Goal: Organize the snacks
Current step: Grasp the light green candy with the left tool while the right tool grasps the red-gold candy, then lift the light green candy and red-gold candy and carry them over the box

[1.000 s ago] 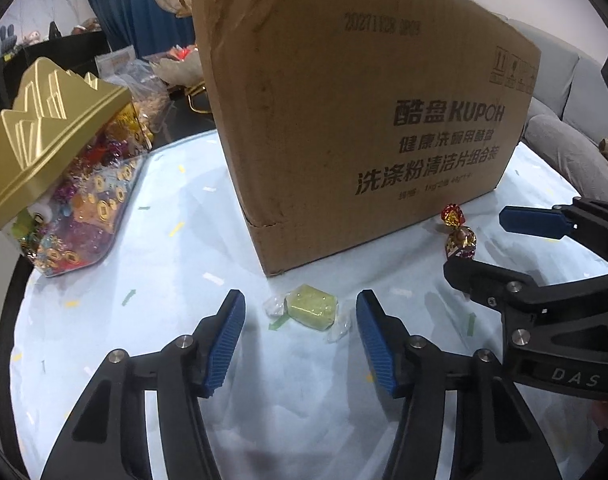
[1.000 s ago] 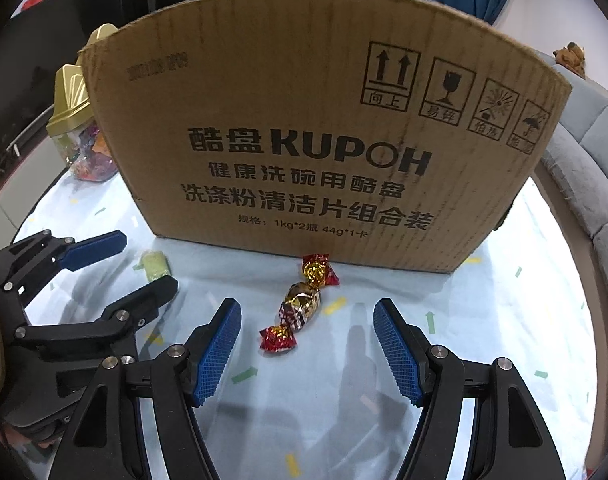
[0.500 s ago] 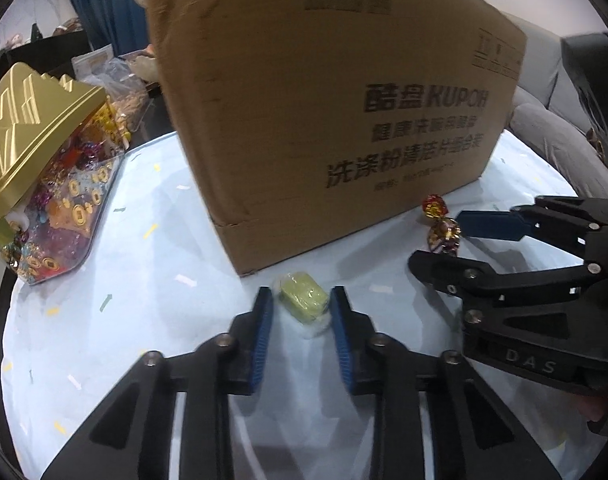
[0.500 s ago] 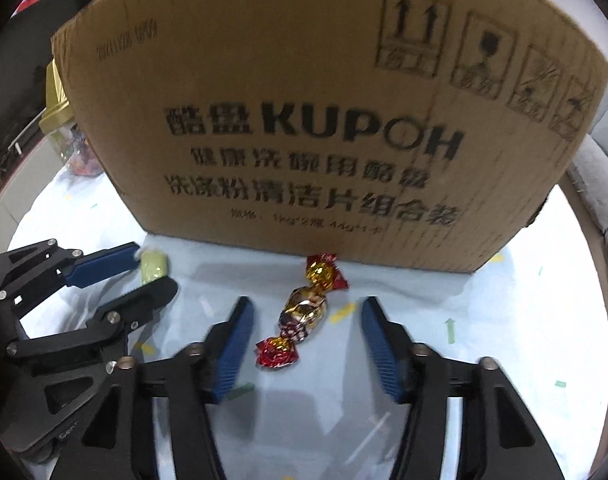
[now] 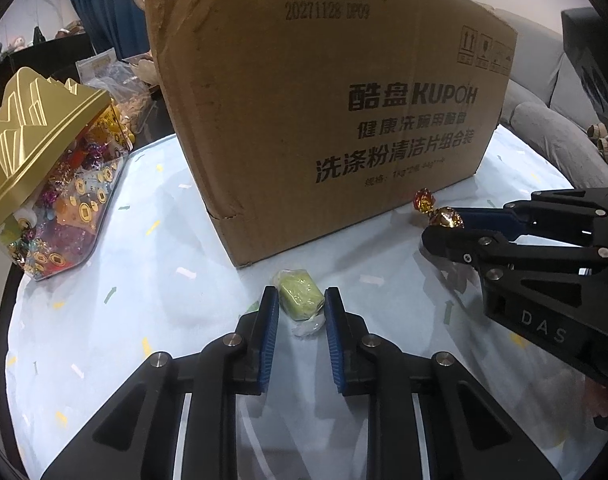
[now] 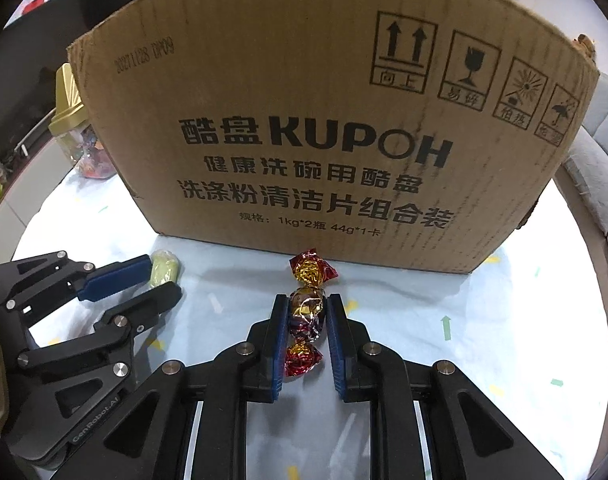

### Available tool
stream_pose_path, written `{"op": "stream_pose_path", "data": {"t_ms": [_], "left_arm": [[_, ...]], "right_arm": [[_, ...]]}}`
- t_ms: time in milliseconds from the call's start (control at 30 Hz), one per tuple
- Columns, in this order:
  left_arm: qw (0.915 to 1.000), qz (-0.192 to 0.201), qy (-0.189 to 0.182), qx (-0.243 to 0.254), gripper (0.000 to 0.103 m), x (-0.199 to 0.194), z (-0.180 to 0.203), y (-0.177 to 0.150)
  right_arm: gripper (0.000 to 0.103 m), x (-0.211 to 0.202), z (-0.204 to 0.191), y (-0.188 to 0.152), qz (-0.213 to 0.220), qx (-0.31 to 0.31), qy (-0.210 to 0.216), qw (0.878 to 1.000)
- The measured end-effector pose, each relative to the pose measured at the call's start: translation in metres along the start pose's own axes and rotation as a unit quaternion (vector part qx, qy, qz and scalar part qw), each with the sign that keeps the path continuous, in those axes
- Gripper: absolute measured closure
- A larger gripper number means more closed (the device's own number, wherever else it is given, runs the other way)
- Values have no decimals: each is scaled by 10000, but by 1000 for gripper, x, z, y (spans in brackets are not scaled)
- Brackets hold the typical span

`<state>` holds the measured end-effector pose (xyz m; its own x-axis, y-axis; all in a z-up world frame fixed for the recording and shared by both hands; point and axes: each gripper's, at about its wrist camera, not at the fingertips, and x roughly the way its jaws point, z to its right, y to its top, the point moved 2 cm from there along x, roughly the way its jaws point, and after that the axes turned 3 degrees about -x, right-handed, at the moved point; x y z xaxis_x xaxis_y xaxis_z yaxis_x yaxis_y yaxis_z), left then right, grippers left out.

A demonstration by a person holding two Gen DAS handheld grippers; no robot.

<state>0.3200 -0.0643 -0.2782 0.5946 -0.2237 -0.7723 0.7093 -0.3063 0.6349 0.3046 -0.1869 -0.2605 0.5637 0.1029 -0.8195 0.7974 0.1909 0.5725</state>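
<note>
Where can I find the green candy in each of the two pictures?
Left wrist: the green candy sits low in the centre, between the left gripper pads.
Right wrist: green candy at left, below the box's left corner.
Shared landmark: the cardboard box printed KUPOH.

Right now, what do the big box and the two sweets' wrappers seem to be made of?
Box: brown corrugated cardboard, matte; ribbed face, torn edge. Red-gold sweet: shiny crinkled foil, probably metallised film, ends twisted. Green sweet: clear, glossy plastic film, its crumpled end visible.
</note>
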Motion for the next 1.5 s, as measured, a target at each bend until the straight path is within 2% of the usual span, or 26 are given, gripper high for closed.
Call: {"op": "stream_pose_path", "data": {"t_ms": [333, 633, 900, 1500], "left_arm": [[9998, 179, 115, -33, 79, -29, 0, 9], [9989, 402, 213, -110, 79, -77, 9, 12], [9973, 656, 326, -105, 79, -114, 12, 30], [9927, 1120, 441, -103, 79, -153, 17, 78]], "right_arm": [[83, -35, 8, 3, 197, -20, -28, 9998], [83, -82, 10, 10, 517, -57, -53, 9986], [83, -121, 3, 23, 864, -99, -50, 9962], [83, -183, 14, 49, 1368, -54, -171, 9904]]}}
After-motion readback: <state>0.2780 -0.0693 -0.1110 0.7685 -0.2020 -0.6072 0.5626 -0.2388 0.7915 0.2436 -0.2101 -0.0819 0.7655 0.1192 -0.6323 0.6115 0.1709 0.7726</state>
